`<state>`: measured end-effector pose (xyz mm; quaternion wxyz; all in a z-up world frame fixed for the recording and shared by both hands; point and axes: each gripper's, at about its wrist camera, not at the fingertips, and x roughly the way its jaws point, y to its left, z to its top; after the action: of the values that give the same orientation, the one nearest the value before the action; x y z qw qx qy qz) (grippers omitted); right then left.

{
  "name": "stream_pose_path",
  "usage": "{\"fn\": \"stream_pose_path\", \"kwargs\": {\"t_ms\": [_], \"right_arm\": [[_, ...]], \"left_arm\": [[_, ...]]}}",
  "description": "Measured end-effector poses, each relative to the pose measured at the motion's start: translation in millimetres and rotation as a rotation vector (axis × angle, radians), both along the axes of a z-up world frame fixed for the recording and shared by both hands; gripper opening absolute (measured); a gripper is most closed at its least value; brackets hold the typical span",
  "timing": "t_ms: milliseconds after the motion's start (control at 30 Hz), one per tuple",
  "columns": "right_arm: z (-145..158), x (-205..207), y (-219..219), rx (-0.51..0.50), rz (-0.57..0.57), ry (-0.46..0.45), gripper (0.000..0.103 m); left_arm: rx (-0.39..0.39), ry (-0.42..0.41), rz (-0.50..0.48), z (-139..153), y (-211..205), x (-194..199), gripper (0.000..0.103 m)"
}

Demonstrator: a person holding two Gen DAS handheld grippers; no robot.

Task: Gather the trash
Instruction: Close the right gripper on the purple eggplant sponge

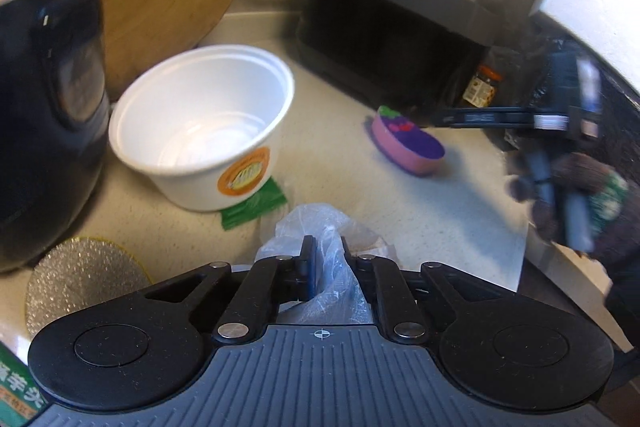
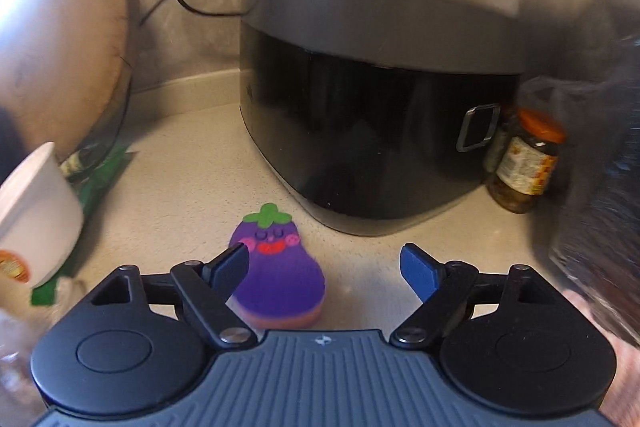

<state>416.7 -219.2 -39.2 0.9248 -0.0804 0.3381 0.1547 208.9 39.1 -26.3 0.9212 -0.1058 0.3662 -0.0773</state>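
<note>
Here a crumpled clear plastic bag (image 1: 320,259) is clenched between the jaws of the left gripper (image 1: 326,247), at the counter's near edge, just in front of the white foam bowl (image 1: 200,123). A green wrapper (image 1: 256,203) is seen tucked under that bowl's near side, just beyond the held bag. The right gripper (image 2: 324,267) is held released and empty. The eggplant-shaped sponge (image 2: 276,267) lies just beyond and left of centre between its jaws, stem end pointing away. Farther right of the bowl, a black rice cooker (image 2: 380,99) and a pickle jar (image 2: 524,163) are seen. The wrapper is judged nearer the left hand, which is occupied.
</note>
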Motion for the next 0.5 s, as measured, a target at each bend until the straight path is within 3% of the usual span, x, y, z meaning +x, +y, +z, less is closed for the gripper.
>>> {"fn": "stream_pose_path", "kwargs": {"t_ms": [167, 300, 367, 500], "right_arm": [[-30, 34, 4, 0.030, -0.017, 0.085, 0.086], [-32, 43, 2, 0.105, -0.020, 0.142, 0.086], [-29, 43, 4, 0.130, 0.018, 0.144, 0.086], [-26, 39, 21, 0.089, 0.101, 0.120, 0.086]], "left_arm": [[0.031, -0.005, 0.003, 7, -8, -4, 0.012], [0.044, 0.011, 0.034, 6, -7, -9, 0.012], [0.044, 0.013, 0.047, 6, -6, -11, 0.012], [0.048, 0.017, 0.056, 6, -5, -10, 0.012]]}}
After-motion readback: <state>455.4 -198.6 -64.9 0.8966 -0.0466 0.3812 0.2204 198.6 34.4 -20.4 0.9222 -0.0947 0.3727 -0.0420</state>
